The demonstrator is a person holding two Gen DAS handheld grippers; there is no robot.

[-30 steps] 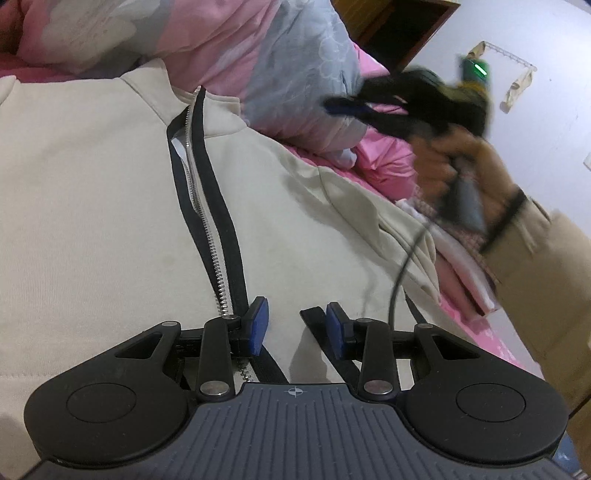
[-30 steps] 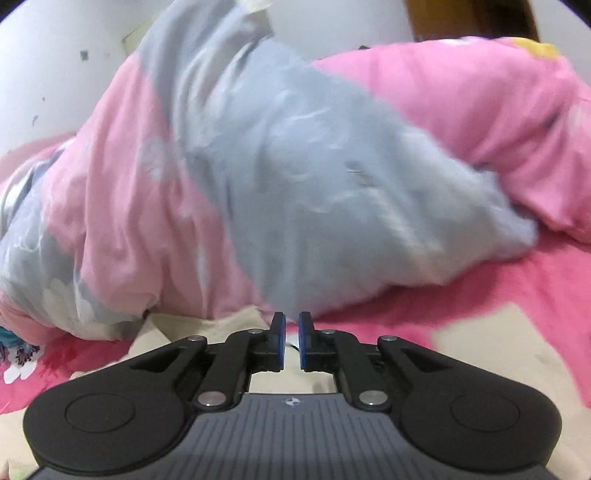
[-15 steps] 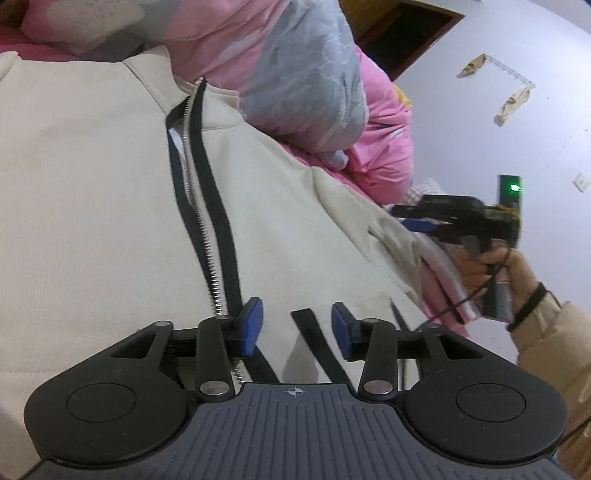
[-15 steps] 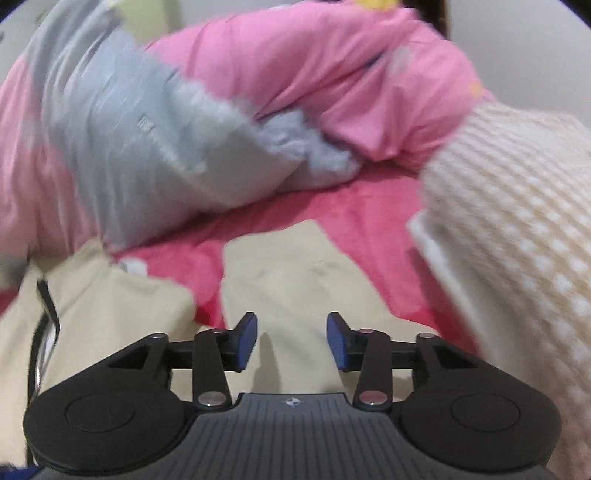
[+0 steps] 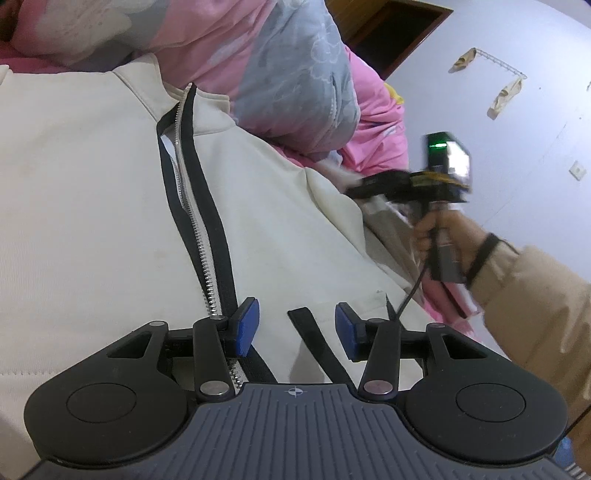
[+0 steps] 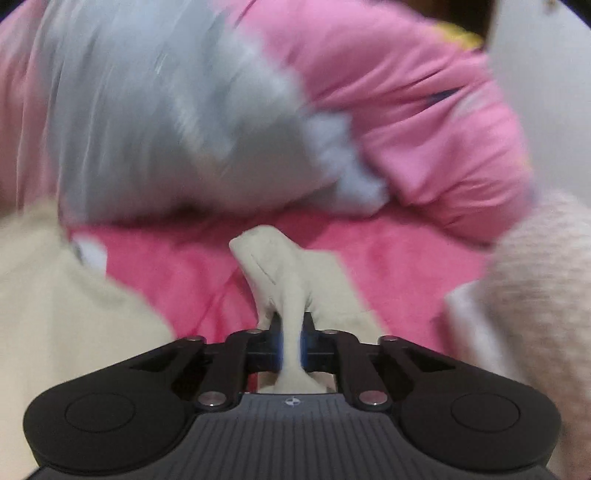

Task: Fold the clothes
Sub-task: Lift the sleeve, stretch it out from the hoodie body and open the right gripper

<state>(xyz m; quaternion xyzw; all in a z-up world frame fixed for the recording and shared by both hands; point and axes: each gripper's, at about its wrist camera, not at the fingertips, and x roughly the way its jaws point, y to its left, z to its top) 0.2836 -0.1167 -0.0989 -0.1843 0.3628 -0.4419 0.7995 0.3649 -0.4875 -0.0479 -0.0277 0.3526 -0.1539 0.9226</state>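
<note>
A cream zip-up jacket lies flat on the bed, its zipper edged in black. My left gripper hovers open over the jacket's lower front, with a black strip of trim lying beneath the gap and no pad touching it. In the left wrist view a hand holds my right gripper at the jacket's right sleeve. In the blurred right wrist view, the right gripper has its jaws closing, and the cream sleeve end is pinched between its blue pads, bunched up above them.
A pink and grey quilt is heaped behind the jacket. Pink bed sheet shows around the sleeve. A knitted cream garment lies at the right. A pale wall and dark doorway are beyond the bed.
My right gripper swung down to the sleeve, opened over it, then closed on the cloth. The left gripper's jaws widened slightly and it stayed in place.
</note>
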